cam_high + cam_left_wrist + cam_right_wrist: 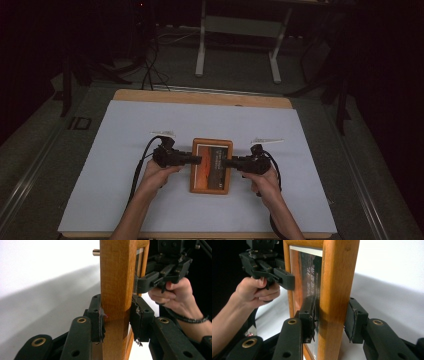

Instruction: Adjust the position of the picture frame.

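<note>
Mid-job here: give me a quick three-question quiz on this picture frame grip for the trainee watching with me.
1. True or false: the wooden picture frame is gripped on two opposite side rails, one by the left gripper and one by the right gripper.
2. What covers the table under the frame? A) a white sheet B) a green mat C) bare metal
3. In the right gripper view, which pad plainly touches the rail: the one on the glass side or the one on the back side?

Key
1. True.
2. A, the white sheet.
3. The glass-side pad; a sliver of gap shows at the other.
</note>
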The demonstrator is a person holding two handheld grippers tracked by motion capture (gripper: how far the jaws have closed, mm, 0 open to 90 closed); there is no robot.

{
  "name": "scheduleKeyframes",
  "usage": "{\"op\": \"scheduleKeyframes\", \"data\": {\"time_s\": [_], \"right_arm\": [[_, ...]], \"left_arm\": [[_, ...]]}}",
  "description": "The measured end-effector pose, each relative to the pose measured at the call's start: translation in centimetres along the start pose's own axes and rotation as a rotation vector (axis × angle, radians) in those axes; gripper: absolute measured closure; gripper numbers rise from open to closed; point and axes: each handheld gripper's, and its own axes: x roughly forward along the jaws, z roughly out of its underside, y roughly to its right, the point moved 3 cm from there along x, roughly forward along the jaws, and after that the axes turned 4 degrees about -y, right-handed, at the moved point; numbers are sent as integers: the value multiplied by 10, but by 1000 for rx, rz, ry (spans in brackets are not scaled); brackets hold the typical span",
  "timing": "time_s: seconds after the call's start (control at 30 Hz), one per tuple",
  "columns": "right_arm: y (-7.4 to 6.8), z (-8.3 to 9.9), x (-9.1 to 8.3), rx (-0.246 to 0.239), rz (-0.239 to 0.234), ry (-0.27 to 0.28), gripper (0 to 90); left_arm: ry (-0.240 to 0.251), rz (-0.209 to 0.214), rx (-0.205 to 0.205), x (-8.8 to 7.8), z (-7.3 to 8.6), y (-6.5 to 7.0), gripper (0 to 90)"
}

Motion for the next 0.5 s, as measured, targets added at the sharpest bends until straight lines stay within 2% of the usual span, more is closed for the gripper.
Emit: {"op": "scheduleKeyframes", "data": {"time_s": [0.03,0.07,0.1,0.2,0.37,0.5], "right_arm": [[2,-1,1,13,5,4,629],[2,-1,1,13,5,4,629],[5,-3,4,34,10,7,624],[7,-4,7,52,17,9,619],[9,-7,14,83,55,6,596],[9,-8,16,84,74,4,585]], "left_arm": [[5,-5,-26,1,-1,-4,654],[5,-5,-26,1,-1,-4,653],[10,-14,-40,2,-2,-5,651],[15,-32,-79,2,-2,-9,647],[15,-81,-87,3,-2,-10,627],[20,-102,-90,4,-2,-10,618]]}}
